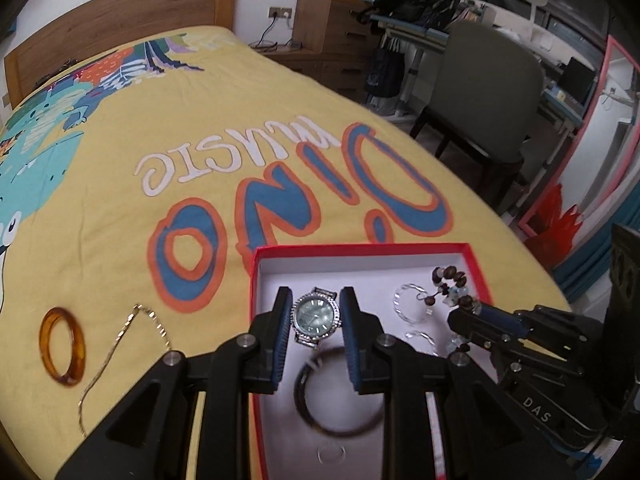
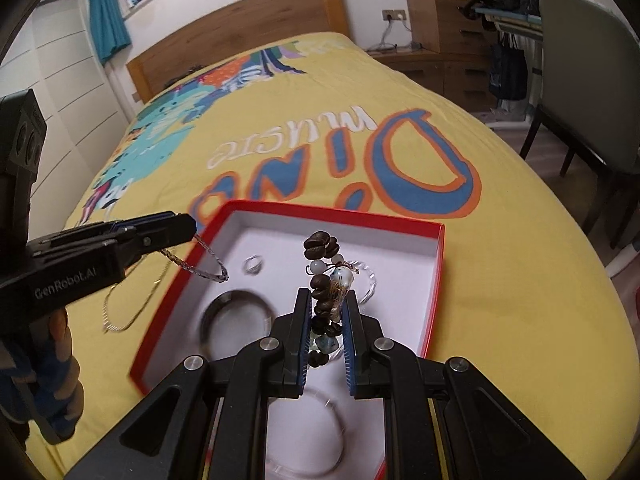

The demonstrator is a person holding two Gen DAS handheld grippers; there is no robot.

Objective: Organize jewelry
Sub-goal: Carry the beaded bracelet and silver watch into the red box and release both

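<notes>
A red box (image 1: 253,280) with a white inside lies on the yellow bedspread. My left gripper (image 1: 315,300) is shut on a silver watch (image 1: 316,314) and holds it above the box. My right gripper (image 2: 327,298) is shut on a brown bead bracelet (image 2: 322,250) over the box (image 2: 438,280); it also shows in the left wrist view (image 1: 450,284). In the box lie a dark bangle (image 1: 304,396), clear rings (image 1: 400,300) and a small ring (image 2: 253,264). An amber bangle (image 1: 62,346) and a gold chain (image 1: 116,340) lie on the bed left of the box.
The bed's wooden headboard (image 2: 240,20) is at the far end. A grey chair (image 1: 488,92), a desk and a wooden drawer unit (image 1: 332,28) stand to the right of the bed. A pink-framed mirror (image 1: 592,128) leans at the right.
</notes>
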